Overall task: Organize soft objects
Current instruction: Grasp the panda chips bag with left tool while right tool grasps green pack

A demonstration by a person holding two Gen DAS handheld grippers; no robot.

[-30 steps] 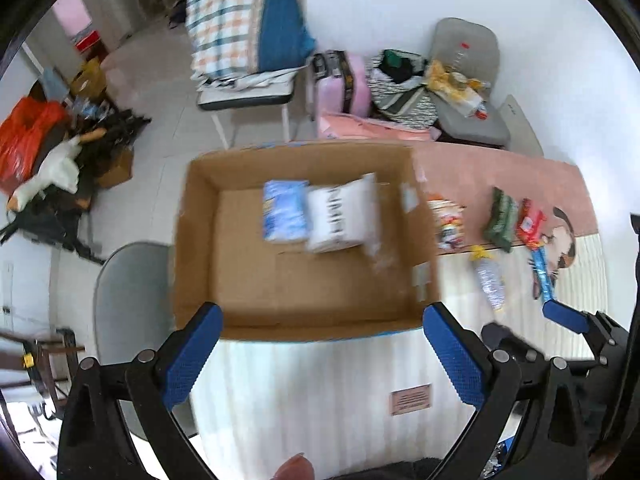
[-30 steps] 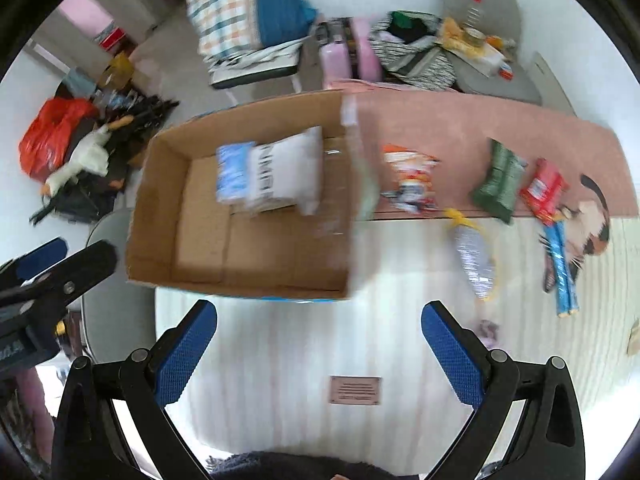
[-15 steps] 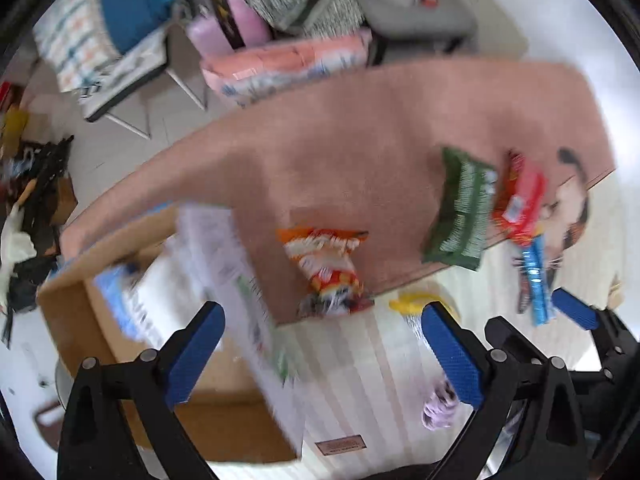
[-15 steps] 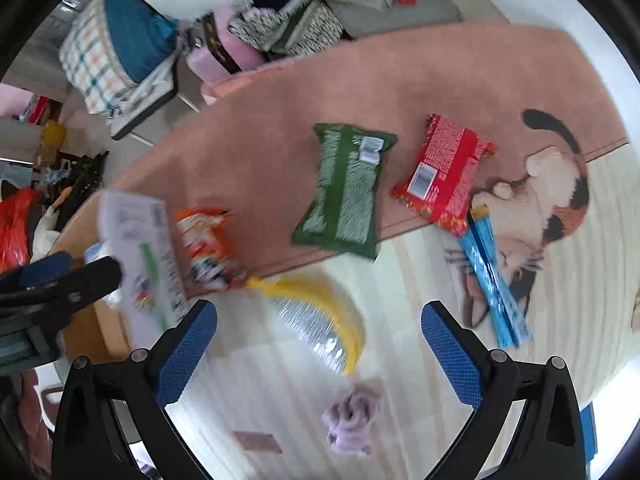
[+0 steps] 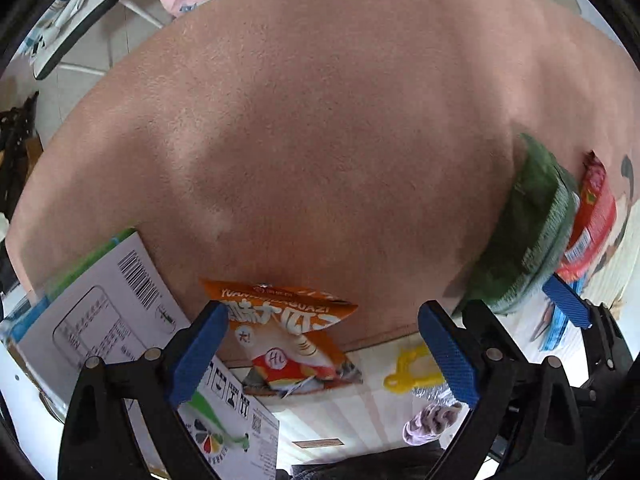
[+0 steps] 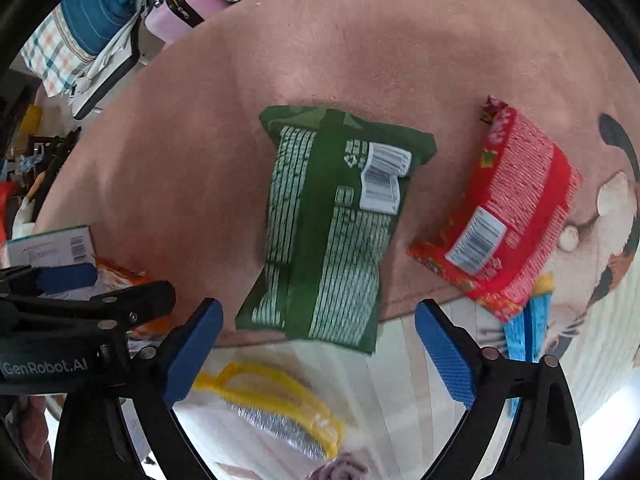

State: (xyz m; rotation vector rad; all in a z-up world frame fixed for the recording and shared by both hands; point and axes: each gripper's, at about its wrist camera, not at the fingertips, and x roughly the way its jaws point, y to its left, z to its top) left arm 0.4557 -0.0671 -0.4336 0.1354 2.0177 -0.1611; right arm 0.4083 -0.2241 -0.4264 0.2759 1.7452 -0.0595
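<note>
Left to right: box flap (image 5: 120, 312) at the far left, then the orange pack (image 5: 288, 340) sitting right between the left tongs (image 5: 324, 354), which are wide open, nothing in them. Right tongs (image 6: 320, 354) are open and empty too, hanging just over the near end of the green pack (image 6: 328, 224) on the pink mat (image 6: 360, 48). Red pack (image 6: 516, 208) lies just right of it, with the yellow-edged foil bag (image 6: 276, 412) near the bottom.

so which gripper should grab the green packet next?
Right. The right gripper is open with the green packet centred just ahead; the left gripper faces the orange packet instead.
</note>
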